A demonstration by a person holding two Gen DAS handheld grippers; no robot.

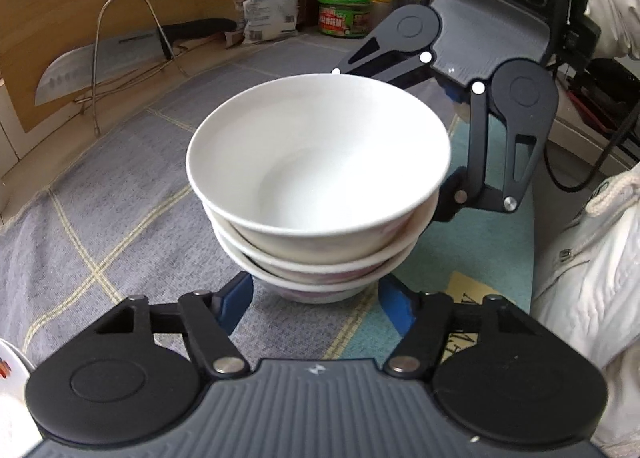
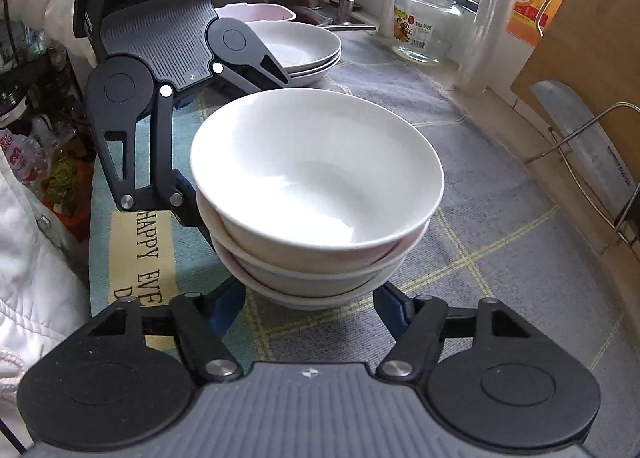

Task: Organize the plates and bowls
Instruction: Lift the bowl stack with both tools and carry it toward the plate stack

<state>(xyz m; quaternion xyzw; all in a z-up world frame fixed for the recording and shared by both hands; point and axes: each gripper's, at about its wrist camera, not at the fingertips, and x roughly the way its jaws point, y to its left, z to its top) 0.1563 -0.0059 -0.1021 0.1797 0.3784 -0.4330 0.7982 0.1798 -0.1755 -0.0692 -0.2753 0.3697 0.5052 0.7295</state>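
Bowls were already nested three deep, the bowl stack (image 1: pixel 320 194) dead centre on the checked cloth (image 1: pixel 120 218). Left gripper (image 1: pixel 320 298) and right gripper (image 2: pixel 312 298) both clamped its base. Plates (image 2: pixel 300 46) sat stacked at 12 o'clock; placing the stack looked left.

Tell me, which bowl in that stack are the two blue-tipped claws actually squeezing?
The bottom bowl: the left gripper and right gripper both clamp it near its base, while the two bowls nested above ride untouched.

Bowl stack (image 1: pixel 320 194) between left tongs (image 1: pixel 316 298), right tongs (image 2: pixel 310 298).
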